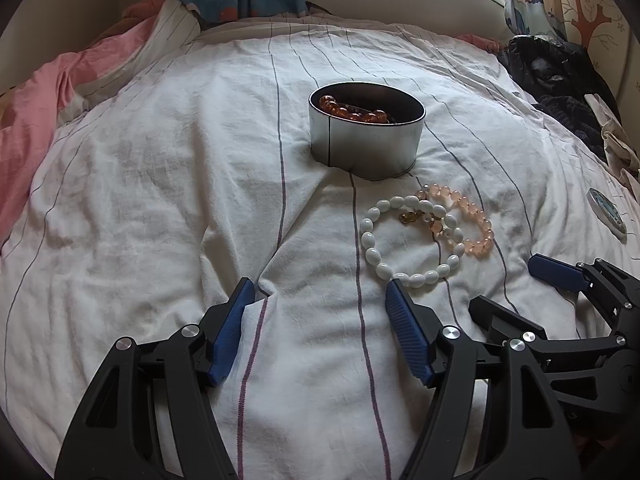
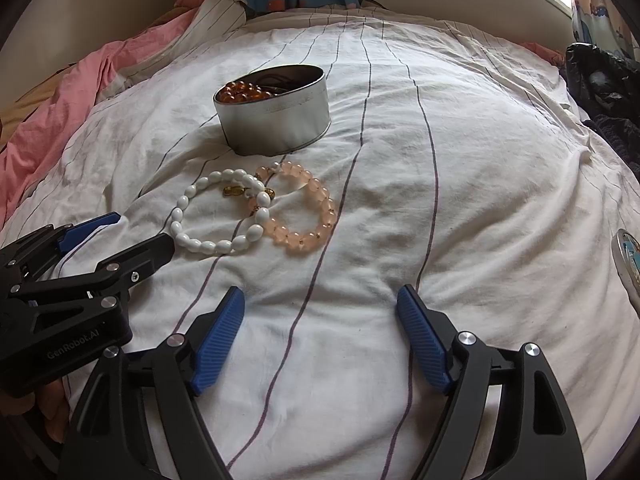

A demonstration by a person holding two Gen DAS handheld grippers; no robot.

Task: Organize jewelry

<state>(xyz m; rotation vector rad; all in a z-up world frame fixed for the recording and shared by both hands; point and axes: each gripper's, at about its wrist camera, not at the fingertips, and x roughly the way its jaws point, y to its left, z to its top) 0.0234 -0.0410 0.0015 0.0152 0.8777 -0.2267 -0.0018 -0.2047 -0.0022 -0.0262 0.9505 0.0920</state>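
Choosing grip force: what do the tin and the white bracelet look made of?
Tin: thin metal, brushed silver wall with soft reflections and a side seam. White bracelet: glossy oval beads with bright highlights, likely glass, porcelain or polished stone; the look cannot settle which.

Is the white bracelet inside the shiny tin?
No, the white bracelet lies on the sheet in front of the tin, overlapping the pink bracelet; only amber beads show inside.

A bed covered by a white striped sheet (image 1: pixel 160 200) carries an oval metal tin (image 1: pixel 366 148) at centre. At its 5 o'clock lie a white bead bracelet (image 1: pixel 374 256) and a pink bead bracelet (image 1: pixel 476 224), overlapping.
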